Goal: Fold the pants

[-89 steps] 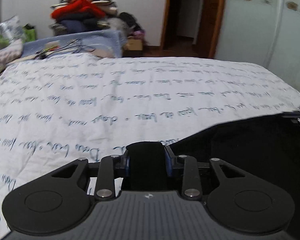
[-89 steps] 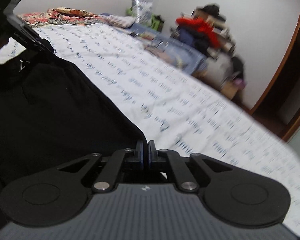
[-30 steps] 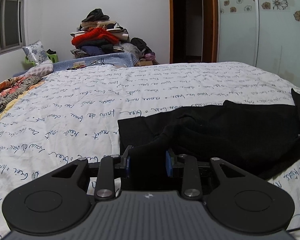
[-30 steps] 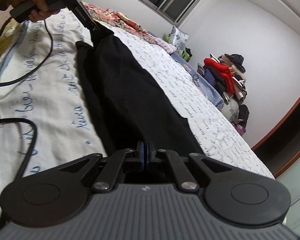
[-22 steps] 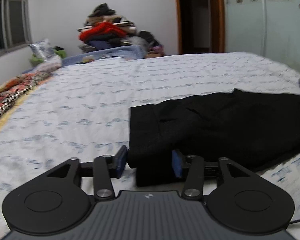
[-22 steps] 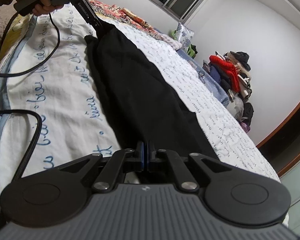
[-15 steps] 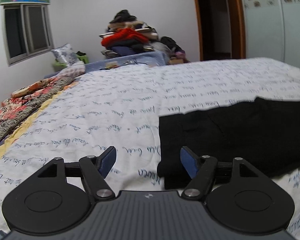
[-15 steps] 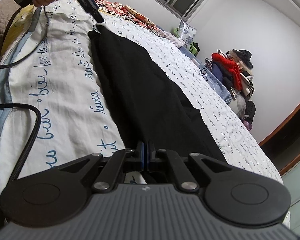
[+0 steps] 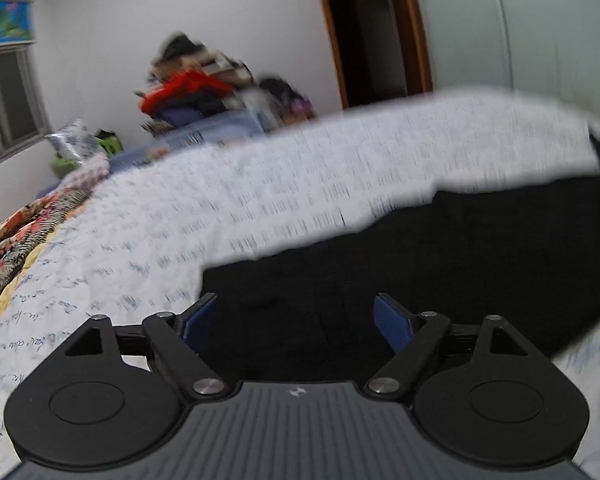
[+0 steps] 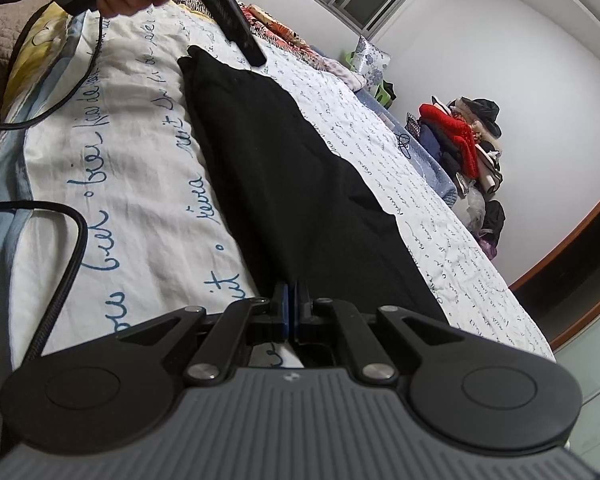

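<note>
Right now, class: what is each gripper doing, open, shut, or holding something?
Left gripper: open, its jaws have just been opening; nothing gripped, above the black pants.
Right gripper: shut on the pants' near end.

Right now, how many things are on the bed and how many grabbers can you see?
Black pants: 1
Grabbers: 2, the left gripper and the right gripper
Cables: 2
Bed sheet: 1
Total: 6

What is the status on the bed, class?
Left gripper open, just released. Right gripper shut on black fabric pants. White script-printed bedsheet unobstructed.
</note>
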Motion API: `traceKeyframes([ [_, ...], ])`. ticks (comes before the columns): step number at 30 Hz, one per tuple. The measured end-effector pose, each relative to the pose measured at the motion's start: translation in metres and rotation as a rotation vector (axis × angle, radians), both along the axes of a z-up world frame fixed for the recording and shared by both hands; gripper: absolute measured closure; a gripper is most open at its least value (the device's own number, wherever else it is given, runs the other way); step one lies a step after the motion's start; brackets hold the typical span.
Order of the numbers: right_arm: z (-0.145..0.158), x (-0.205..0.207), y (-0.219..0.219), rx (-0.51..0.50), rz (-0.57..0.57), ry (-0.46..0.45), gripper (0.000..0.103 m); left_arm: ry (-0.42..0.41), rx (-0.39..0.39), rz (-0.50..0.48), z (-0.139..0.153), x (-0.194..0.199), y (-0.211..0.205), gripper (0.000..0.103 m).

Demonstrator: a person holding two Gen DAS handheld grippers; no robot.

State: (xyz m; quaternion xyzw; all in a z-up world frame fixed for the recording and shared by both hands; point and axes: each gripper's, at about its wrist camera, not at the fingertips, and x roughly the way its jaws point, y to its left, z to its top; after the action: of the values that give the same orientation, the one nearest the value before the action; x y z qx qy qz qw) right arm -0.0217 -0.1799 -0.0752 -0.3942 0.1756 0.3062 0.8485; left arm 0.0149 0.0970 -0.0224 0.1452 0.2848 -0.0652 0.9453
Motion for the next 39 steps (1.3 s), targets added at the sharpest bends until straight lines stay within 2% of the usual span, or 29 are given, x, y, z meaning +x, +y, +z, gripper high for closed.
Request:
traceKeyframes([
  [2, -0.002, -0.001, 0.001, -0.015, 0.004, 0.005, 0.099, 0.054, 0.056, -0.020, -0.015, 0.000, -0.006, 0.019],
  [5, -0.005, -0.001, 0.001, -0.026, 0.005, 0.019, 0.099, 0.045, 0.084, -0.019, -0.017, -0.005, -0.012, 0.019],
  [9, -0.002, 0.000, -0.002, -0.020, 0.002, 0.049, 0.096, 0.020, 0.035, -0.024, 0.001, -0.004, -0.022, 0.019],
  [11, 0.006, -0.001, -0.008, -0.023, 0.012, 0.050, 0.097, 0.002, 0.009, -0.060, 0.012, 0.000, -0.036, 0.019],
  [13, 0.017, 0.000, -0.017, 0.022, -0.002, 0.053, 0.097, -0.011, -0.017, -0.106, 0.016, 0.002, -0.056, 0.019],
  [16, 0.036, 0.009, -0.034, 0.136, -0.085, 0.037, 0.097, -0.003, -0.053, -0.176, 0.014, 0.011, -0.092, 0.019],
  [18, 0.038, 0.018, -0.040, 0.181, -0.163, 0.027, 0.096, 0.017, -0.055, -0.209, 0.007, 0.017, -0.119, 0.019],
  [22, 0.020, 0.035, -0.039, 0.129, -0.263, 0.059, 0.096, 0.137, -0.006, -0.245, -0.015, 0.025, -0.165, 0.019],
  [26, 0.011, 0.018, -0.039, 0.058, -0.226, 0.085, 0.097, 0.103, 0.020, -0.284, -0.023, 0.010, -0.179, 0.019],
  [28, 0.017, 0.011, -0.045, 0.089, -0.235, 0.090, 0.097, 0.108, -0.021, -0.299, -0.019, 0.009, -0.181, 0.019],
  [31, 0.031, 0.008, -0.066, 0.192, -0.299, 0.078, 0.096, 0.129, -0.132, -0.345, -0.011, 0.013, -0.184, 0.019],
  [33, 0.040, 0.009, -0.081, 0.246, -0.370, 0.039, 0.096, 0.132, -0.153, -0.375, -0.009, 0.016, -0.194, 0.019],
  [37, 0.045, 0.020, -0.110, 0.301, -0.520, -0.012, 0.096, 0.066, -0.064, -0.333, -0.010, 0.027, -0.227, 0.018],
  [39, 0.047, 0.022, -0.121, 0.321, -0.566, -0.027, 0.096, 0.077, -0.030, -0.321, -0.012, 0.035, -0.247, 0.017],
])
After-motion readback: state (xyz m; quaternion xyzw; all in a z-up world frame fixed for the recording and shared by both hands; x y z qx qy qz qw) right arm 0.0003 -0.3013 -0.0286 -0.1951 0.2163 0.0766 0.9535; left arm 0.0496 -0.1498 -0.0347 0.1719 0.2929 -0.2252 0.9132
